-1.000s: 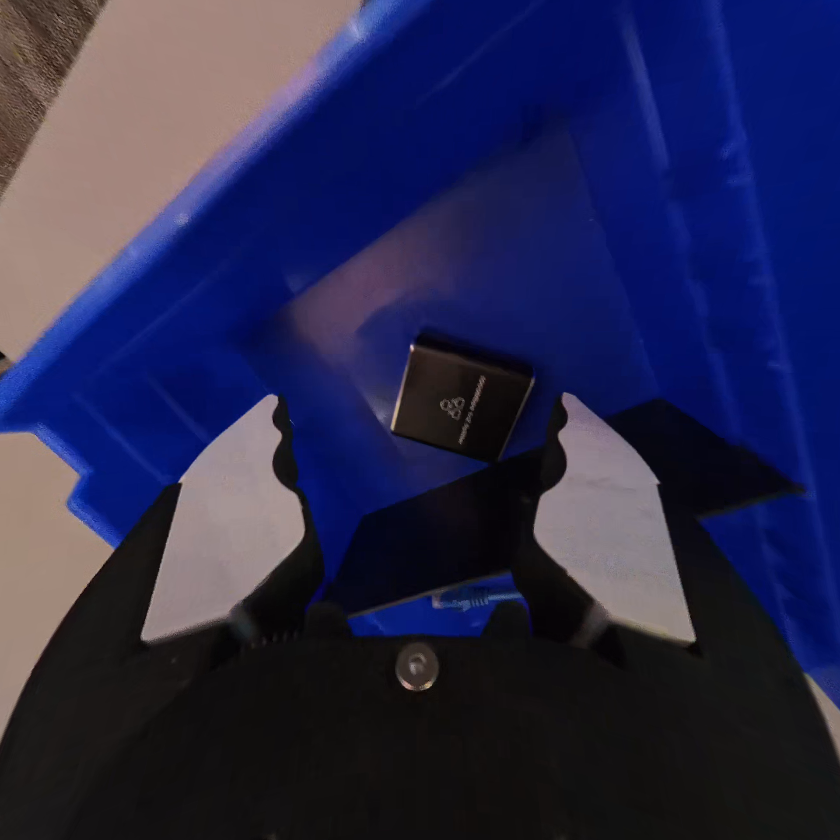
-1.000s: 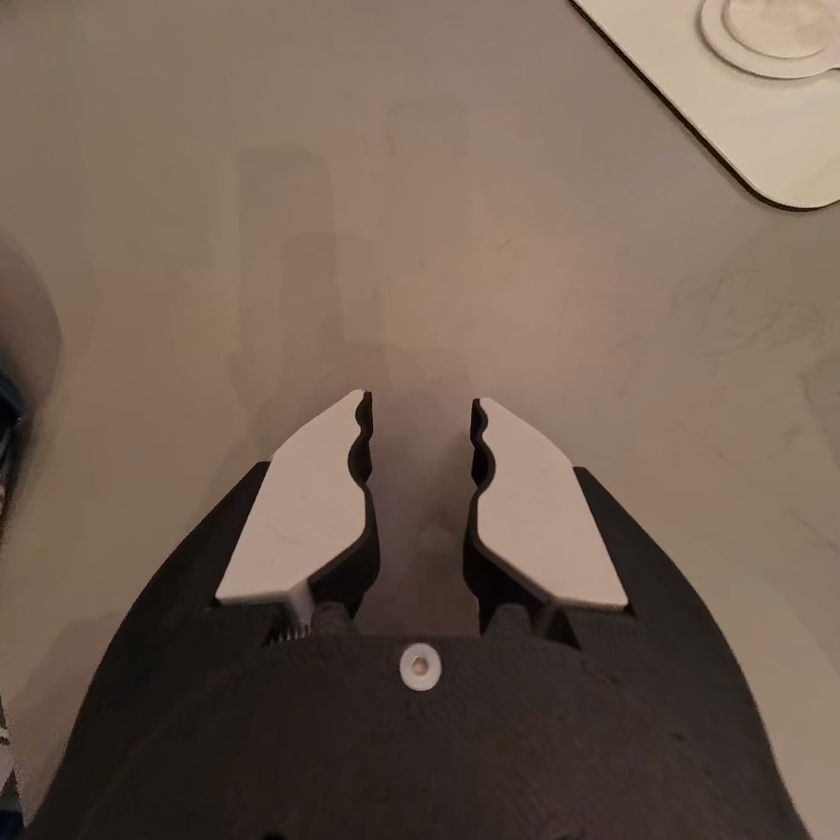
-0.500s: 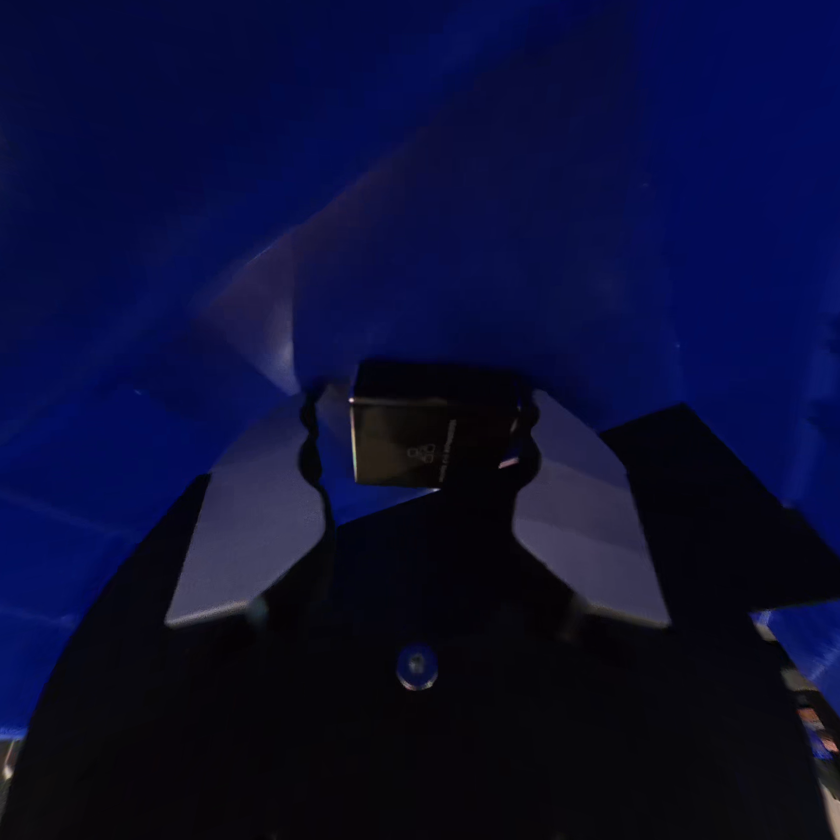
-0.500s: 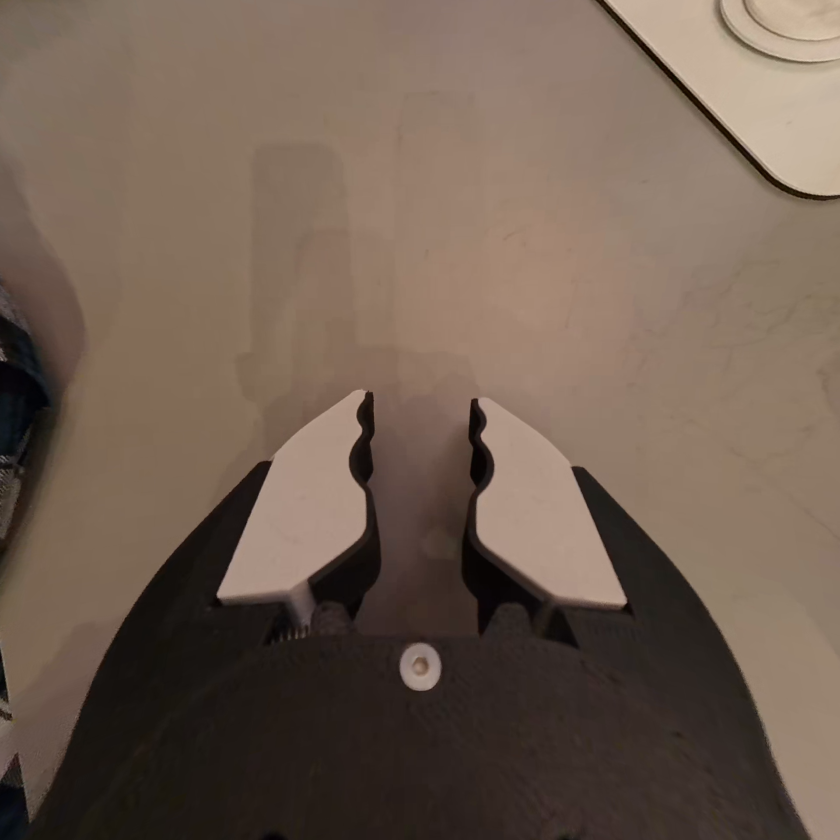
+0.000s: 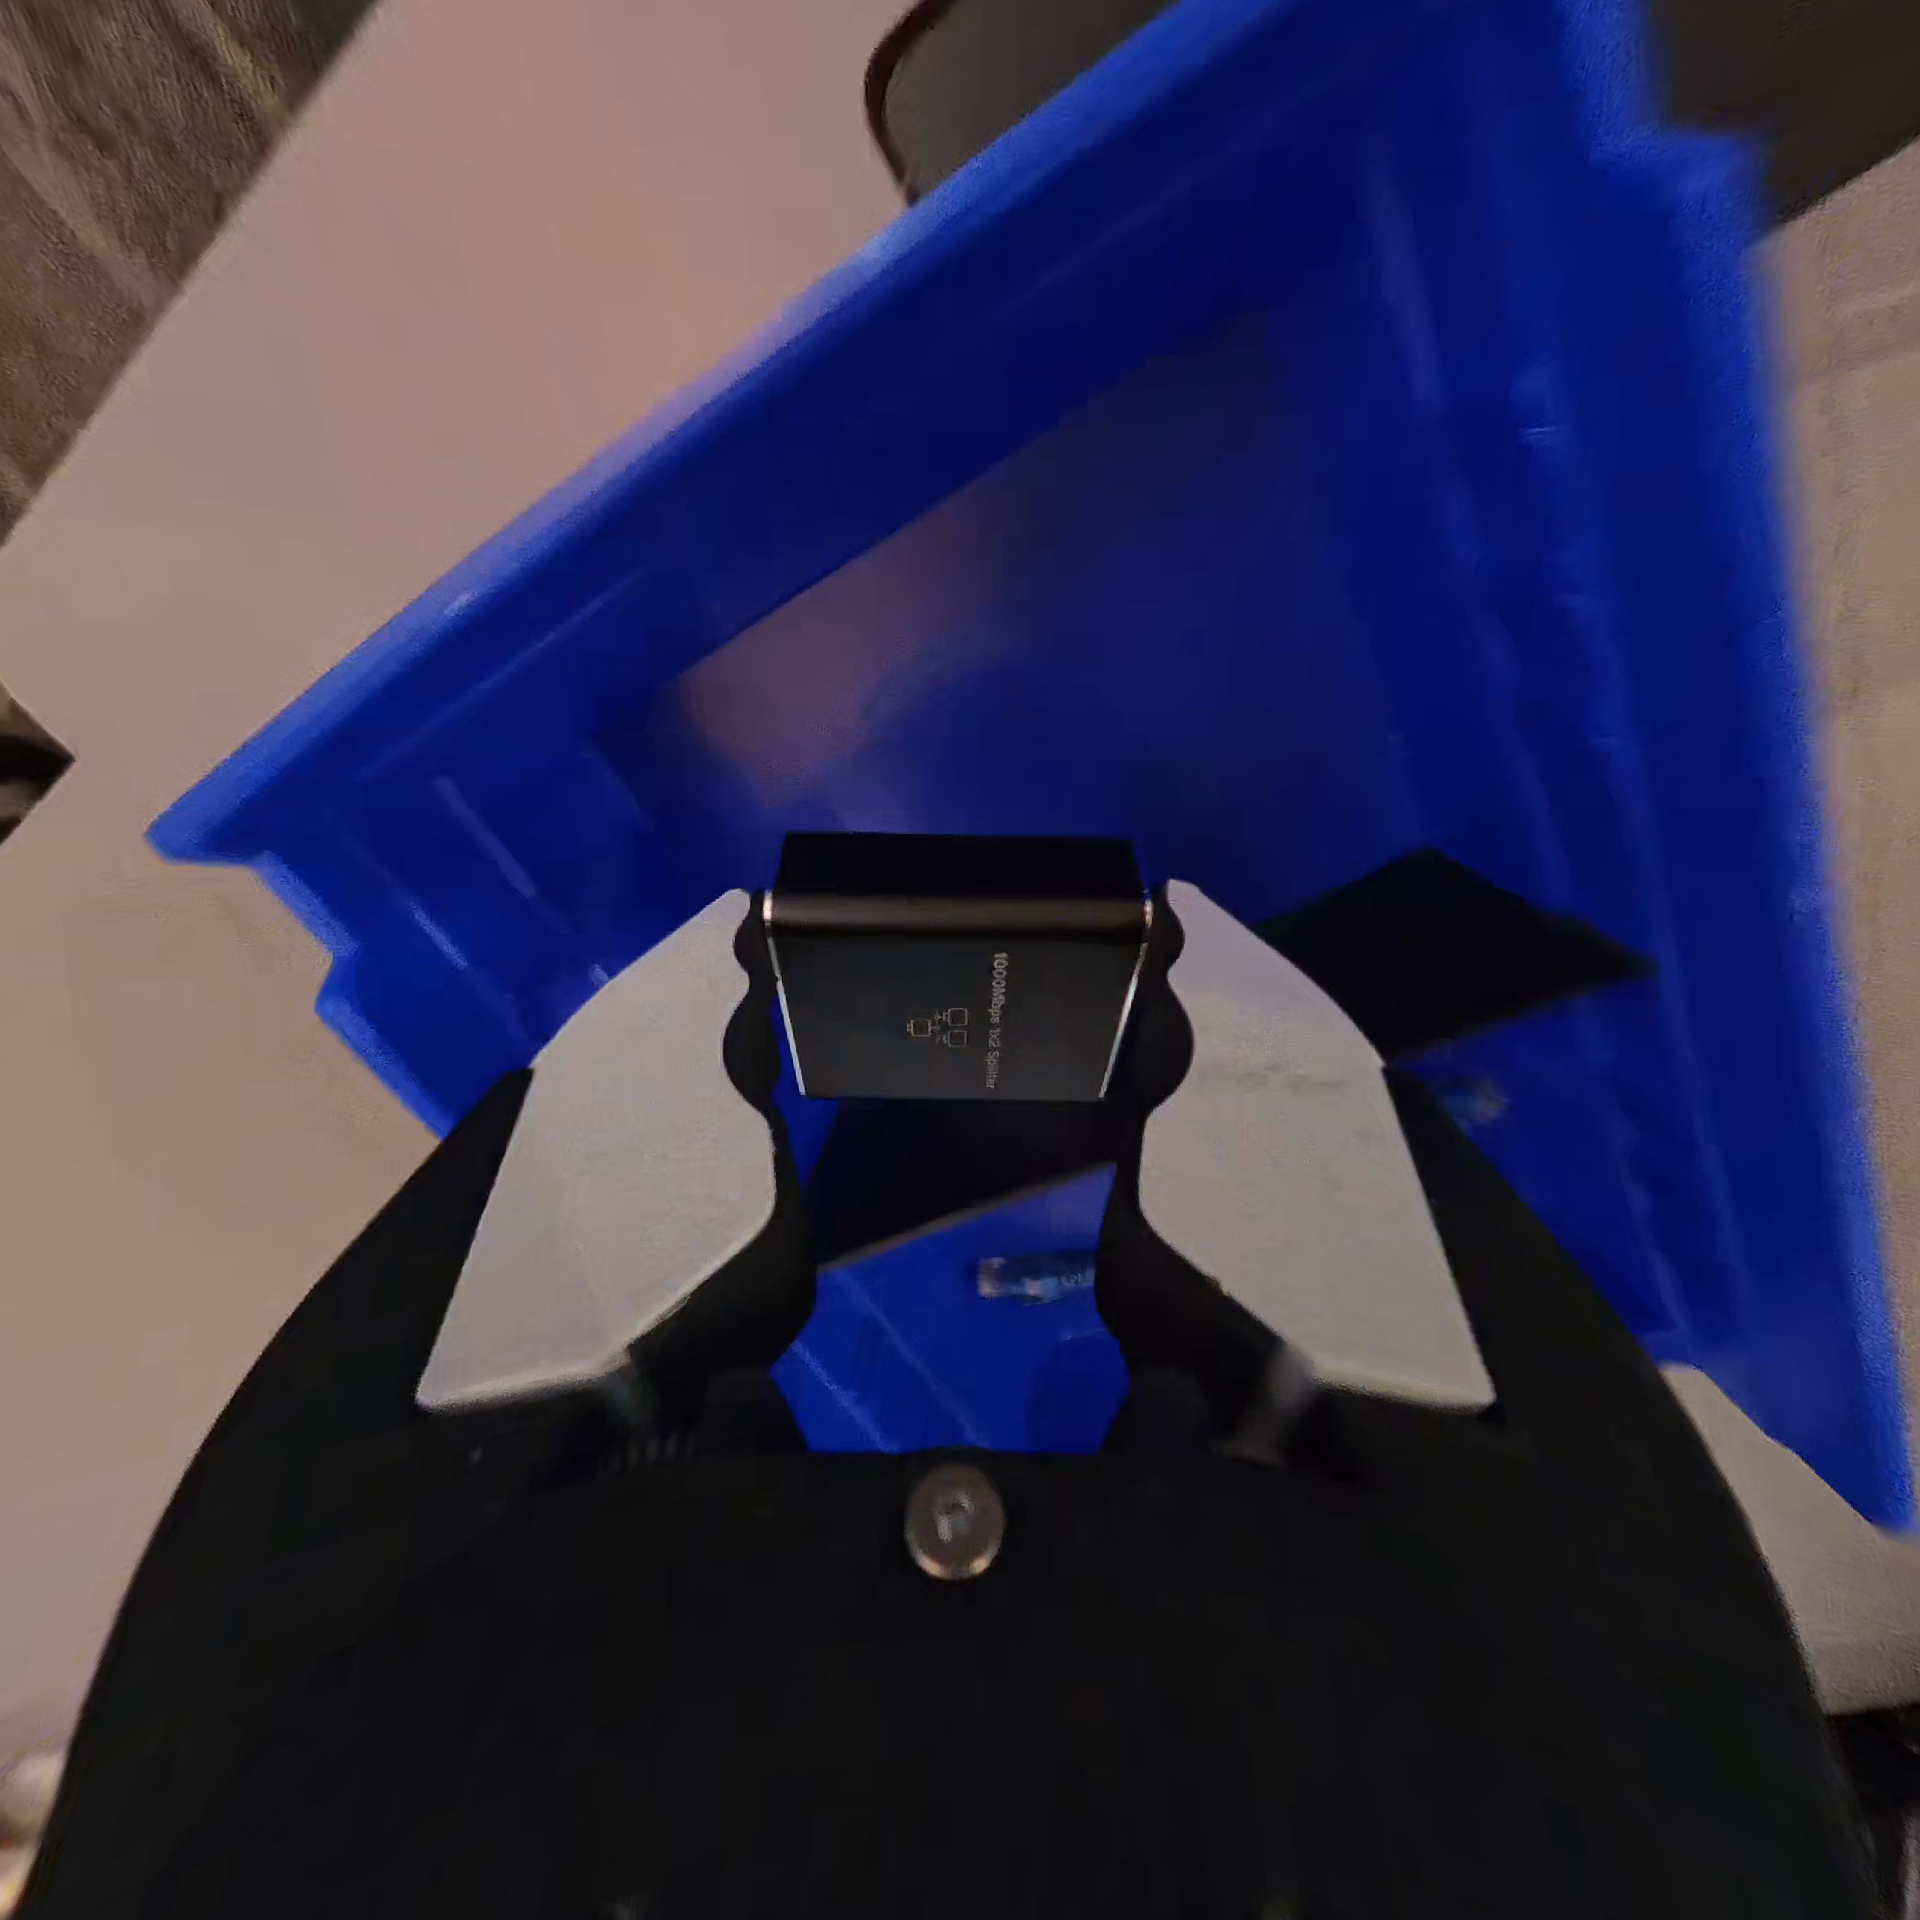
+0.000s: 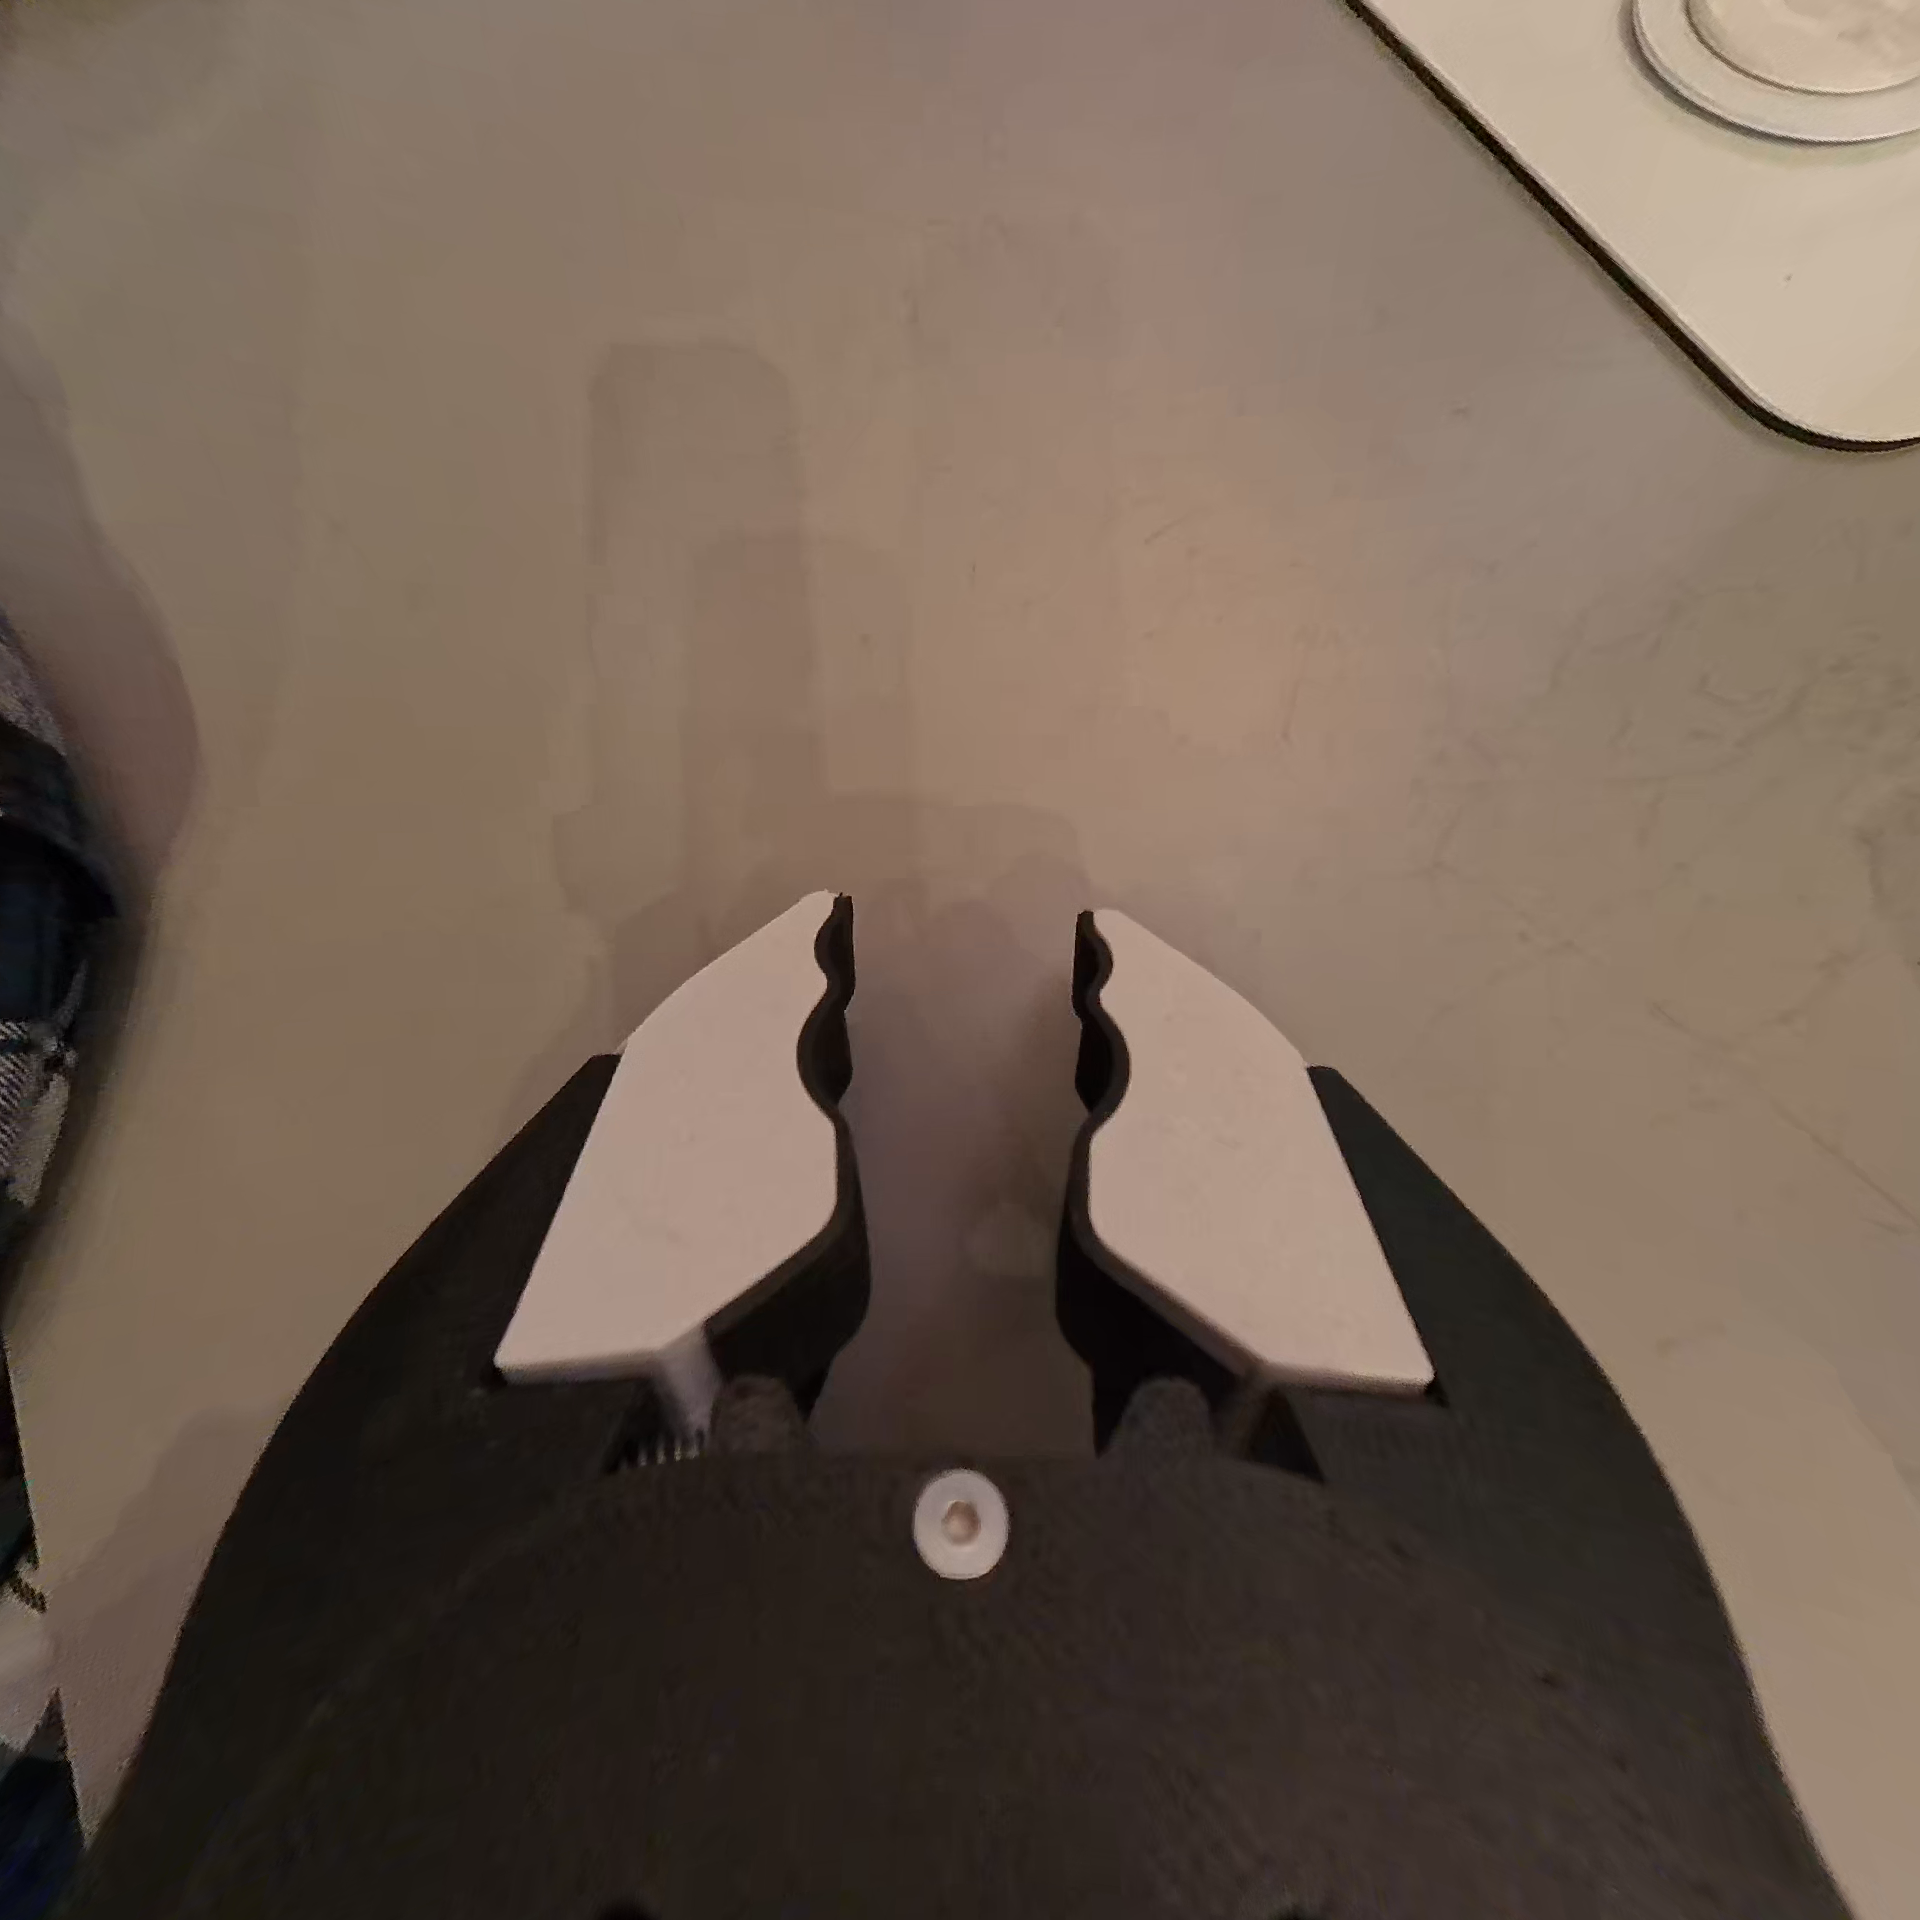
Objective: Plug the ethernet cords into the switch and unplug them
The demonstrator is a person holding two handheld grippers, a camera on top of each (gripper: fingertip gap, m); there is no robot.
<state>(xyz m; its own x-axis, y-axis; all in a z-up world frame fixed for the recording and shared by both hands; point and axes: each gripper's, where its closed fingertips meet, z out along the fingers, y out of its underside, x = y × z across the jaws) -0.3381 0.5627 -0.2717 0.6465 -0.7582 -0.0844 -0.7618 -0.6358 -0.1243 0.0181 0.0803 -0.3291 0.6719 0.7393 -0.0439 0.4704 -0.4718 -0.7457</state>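
In the left wrist view my left gripper (image 5: pixel 956 935) is shut on a small black box, the switch (image 5: pixel 951 997). Both pads press on its sides and it hangs above the blue bin (image 5: pixel 1143 520). A blue ethernet plug (image 5: pixel 1029 1276) lies in the bin below the gripper, beside a black flat piece (image 5: pixel 1455 935). In the right wrist view my right gripper (image 6: pixel 961 925) is open and empty over the beige table (image 6: pixel 935 416); nothing lies between its fingers.
A white mat with a round white disc (image 6: pixel 1714 156) lies at the far right of the table. A plaid sleeve (image 6: pixel 31 987) shows at the left edge. A dark round object (image 5: pixel 935 94) stands behind the bin.
My left gripper reached down into the bin, shut on the black switch and lifted it up out of the bin's floor. My right gripper stayed open and barely moved.
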